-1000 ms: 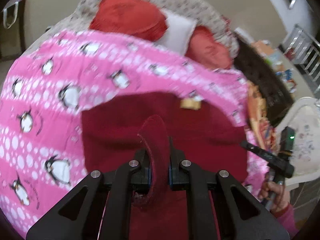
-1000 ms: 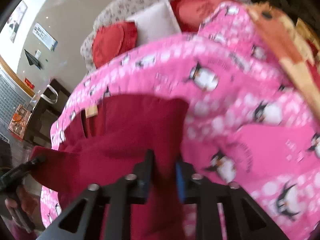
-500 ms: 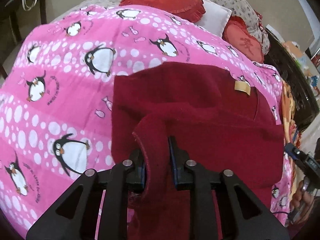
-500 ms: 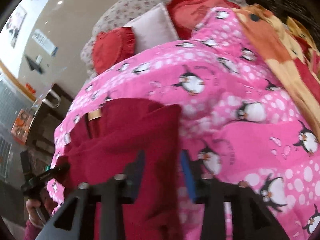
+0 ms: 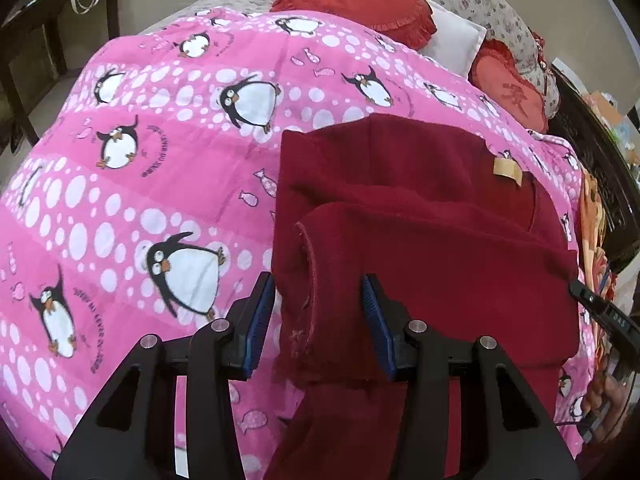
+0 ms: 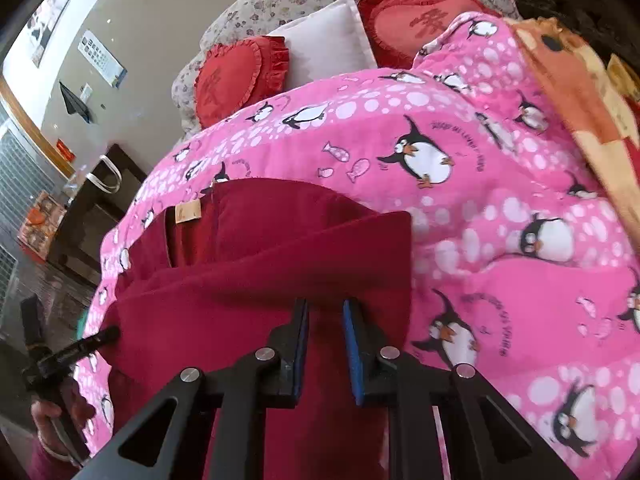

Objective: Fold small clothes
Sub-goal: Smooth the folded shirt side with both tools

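A dark red fleece garment (image 5: 420,220) with a tan label (image 5: 507,170) lies on a pink penguin-print blanket (image 5: 160,160). Its near part is folded over the rest. My left gripper (image 5: 318,292) is open, its jaws wide on either side of the garment's left folded edge, which droops between them. In the right wrist view the garment (image 6: 260,264) also shows. My right gripper (image 6: 324,312) stands partly open over the garment's right folded edge, with cloth lying in the gap between the blue pads.
Red heart cushions (image 5: 352,0) and a white pillow (image 5: 452,40) lie at the bed's head. An orange patterned blanket (image 6: 580,92) lies at the right. A dark table (image 5: 48,20) with a white bag stands at the far left.
Both grippers carried the garment's near edge forward and down over the rest, then opened. The left jaws went from shut on the cloth to wide open; the right jaws parted.
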`<state>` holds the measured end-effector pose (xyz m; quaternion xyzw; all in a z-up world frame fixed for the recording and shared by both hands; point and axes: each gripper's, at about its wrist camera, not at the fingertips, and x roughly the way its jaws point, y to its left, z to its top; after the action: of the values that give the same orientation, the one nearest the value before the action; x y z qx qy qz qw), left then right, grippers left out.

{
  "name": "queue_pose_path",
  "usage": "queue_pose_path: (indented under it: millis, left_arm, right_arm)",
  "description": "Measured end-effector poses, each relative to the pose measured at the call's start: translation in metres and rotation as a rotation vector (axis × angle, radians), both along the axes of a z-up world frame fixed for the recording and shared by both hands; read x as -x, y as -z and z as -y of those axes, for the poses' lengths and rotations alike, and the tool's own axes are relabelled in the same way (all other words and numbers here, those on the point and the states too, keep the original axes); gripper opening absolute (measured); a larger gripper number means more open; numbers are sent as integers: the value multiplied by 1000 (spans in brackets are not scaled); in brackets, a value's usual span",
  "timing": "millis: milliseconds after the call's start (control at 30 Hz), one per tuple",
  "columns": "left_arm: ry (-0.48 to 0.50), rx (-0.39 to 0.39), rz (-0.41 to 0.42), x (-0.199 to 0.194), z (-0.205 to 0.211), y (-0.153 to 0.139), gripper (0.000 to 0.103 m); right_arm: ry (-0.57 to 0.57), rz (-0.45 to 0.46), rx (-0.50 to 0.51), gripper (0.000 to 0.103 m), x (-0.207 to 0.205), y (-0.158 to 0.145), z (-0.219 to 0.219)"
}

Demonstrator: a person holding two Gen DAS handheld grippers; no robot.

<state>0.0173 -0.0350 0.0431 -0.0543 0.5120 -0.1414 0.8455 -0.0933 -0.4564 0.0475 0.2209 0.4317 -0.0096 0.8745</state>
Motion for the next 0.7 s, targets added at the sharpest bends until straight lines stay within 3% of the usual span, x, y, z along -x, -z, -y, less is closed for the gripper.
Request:
queue_pose_path:
  millis: [200,333,433,700]
  left_arm:
    - [21,-20,78,22,8,-16,44]
    - [43,-87,72,28,22,-2,44]
    - [44,-117,43,26,25,15,46]
    - [29,-130,51,29,25,16,50]
  right_arm:
    - [-53,16,-11,23,32,-20,-16]
    - [-82,-55,24,23,48,1,-29]
    - [-48,-112,133,23,52,23,-28]
    - [-6,-100,87,25,67,12,-17]
